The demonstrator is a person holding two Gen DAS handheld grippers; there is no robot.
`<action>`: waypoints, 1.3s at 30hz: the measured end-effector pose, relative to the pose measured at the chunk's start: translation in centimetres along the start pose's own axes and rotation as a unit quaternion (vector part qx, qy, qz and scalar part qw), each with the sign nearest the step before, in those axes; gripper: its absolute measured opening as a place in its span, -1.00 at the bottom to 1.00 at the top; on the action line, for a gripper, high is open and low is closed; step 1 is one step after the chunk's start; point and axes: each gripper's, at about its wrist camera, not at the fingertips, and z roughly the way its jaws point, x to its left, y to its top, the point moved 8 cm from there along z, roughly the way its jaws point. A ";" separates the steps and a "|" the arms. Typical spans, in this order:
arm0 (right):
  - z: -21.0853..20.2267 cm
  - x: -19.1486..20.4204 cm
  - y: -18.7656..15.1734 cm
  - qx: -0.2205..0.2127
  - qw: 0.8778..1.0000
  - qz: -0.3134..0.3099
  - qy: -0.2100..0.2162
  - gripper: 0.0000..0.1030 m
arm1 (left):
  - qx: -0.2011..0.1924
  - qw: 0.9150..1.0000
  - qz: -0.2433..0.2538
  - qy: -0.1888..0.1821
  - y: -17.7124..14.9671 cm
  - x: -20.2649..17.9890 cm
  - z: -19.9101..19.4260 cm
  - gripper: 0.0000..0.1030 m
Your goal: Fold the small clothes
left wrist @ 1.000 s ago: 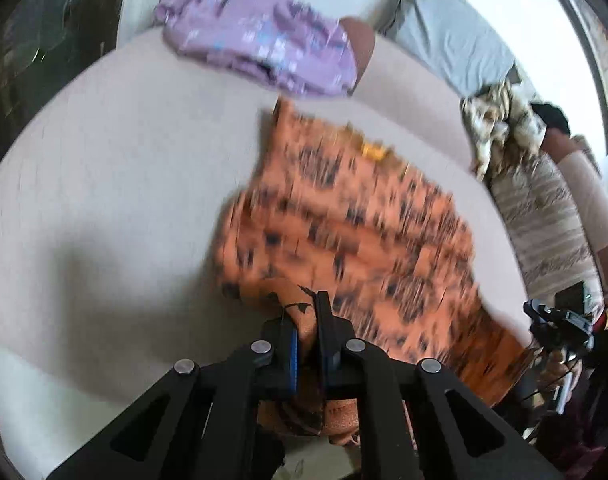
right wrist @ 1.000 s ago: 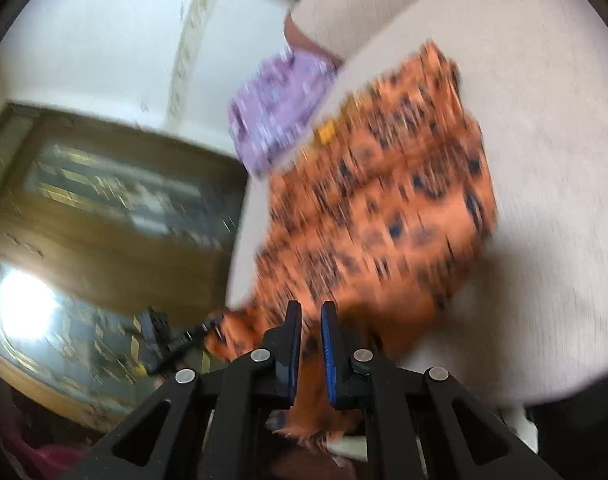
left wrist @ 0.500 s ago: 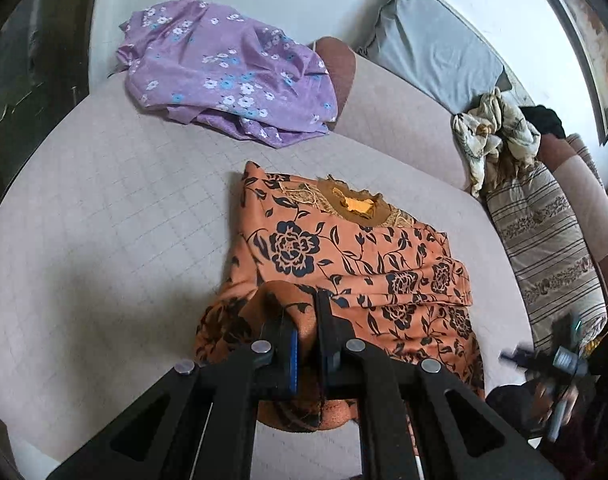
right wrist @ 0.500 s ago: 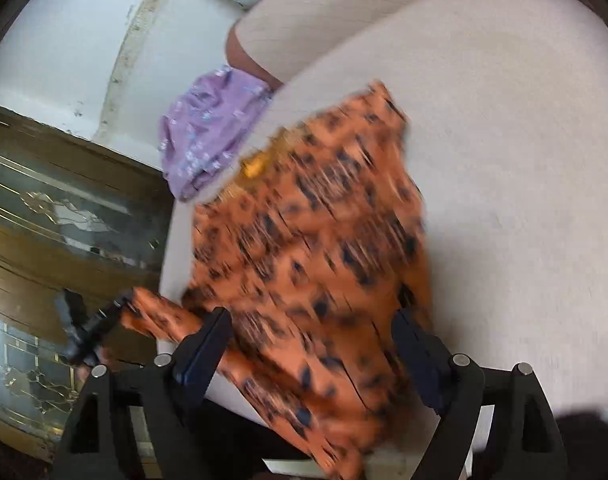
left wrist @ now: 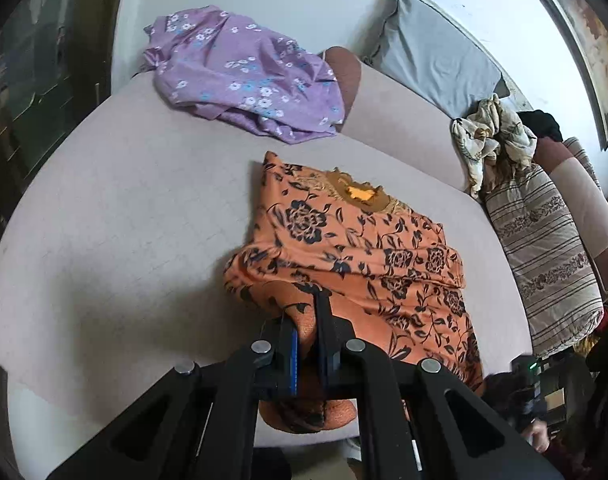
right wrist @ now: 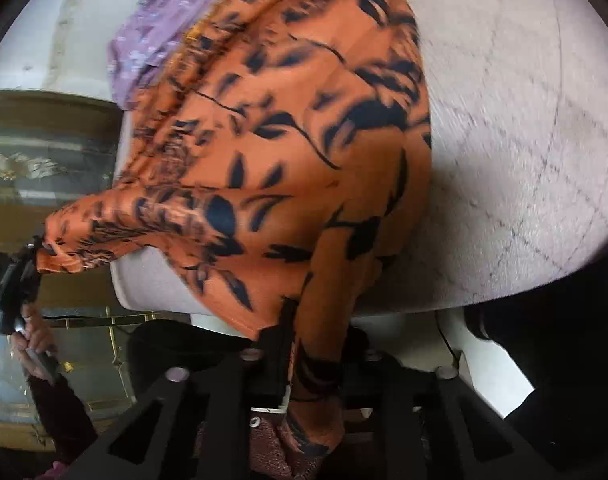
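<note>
While your left gripper has its jaws pressed together on a bunched bit of the orange floral top, pinching the near left corner of the cloth just above the cushion, the rest of that top lies spread on the pale sofa seat with its neckline and yellow tag facing the backrest. From the right wrist view things are pretty blurry, but your right gripper sits at the near edge of the seat with the orange fabric draped down between its fingers; the cloth covers the tips, so I can't really tell if they're clamped on it or just sitting slack around it. In that same view a stretched corner of the top runs off to the left toward your other gripper, held out past the seat edge, so the near hem is lifted while the far part rests on the cushion. Further out, a crumpled purple floral garment sits at the back left of the seat, well apart from the orange one. A grey pillow leans against the wall, a cream patterned cloth is heaped next to it, and a striped cushion lies along the right side.
</note>
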 end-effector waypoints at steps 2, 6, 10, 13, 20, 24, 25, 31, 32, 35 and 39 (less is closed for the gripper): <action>-2.7 0.9 1.3 -0.033 0.998 0.001 0.050 -0.87 | -0.002 1.000 0.000 0.002 0.0 0.2 -0.8 -0.85; -9.5 3.0 6.0 -0.119 0.984 -0.019 0.132 -0.87 | -0.010 1.000 -0.008 0.004 1.7 0.3 -1.1 -0.85; -14.7 3.8 13.5 -0.200 0.966 -0.014 0.164 -0.87 | -0.009 1.000 -0.012 0.007 5.2 0.4 1.4 -0.85; -14.4 4.8 20.4 -0.234 0.959 -0.002 0.159 -0.87 | 0.001 1.000 -0.030 0.010 9.0 1.5 5.8 -0.85; -5.3 1.1 32.5 -0.225 0.962 0.097 0.123 -0.79 | 0.055 0.992 -0.108 0.045 14.1 6.2 20.7 -0.82; -3.4 -1.5 35.0 -0.205 0.965 0.117 0.113 -0.62 | 0.067 0.982 -0.175 0.036 12.8 8.2 25.3 -0.62; -4.4 -1.7 35.6 -0.216 0.963 0.110 0.116 -0.60 | 0.059 0.980 -0.190 0.024 12.6 8.5 25.4 -0.59; -11.6 -2.7 35.2 -0.361 0.914 0.113 0.147 0.82 | -0.088 0.964 -0.250 -0.021 13.4 9.2 18.9 0.22; -12.4 -2.0 34.7 -0.373 0.914 0.092 0.129 0.81 | -0.135 0.959 -0.250 0.003 13.4 9.1 16.5 0.41; -11.9 1.9 33.0 -0.345 0.934 0.000 0.091 0.51 | -0.196 0.951 -0.238 0.033 12.1 7.7 12.3 0.59; -5.7 9.1 28.8 -0.240 0.961 -0.124 0.050 -0.10 | -0.128 0.976 -0.159 0.076 7.7 2.7 13.2 0.59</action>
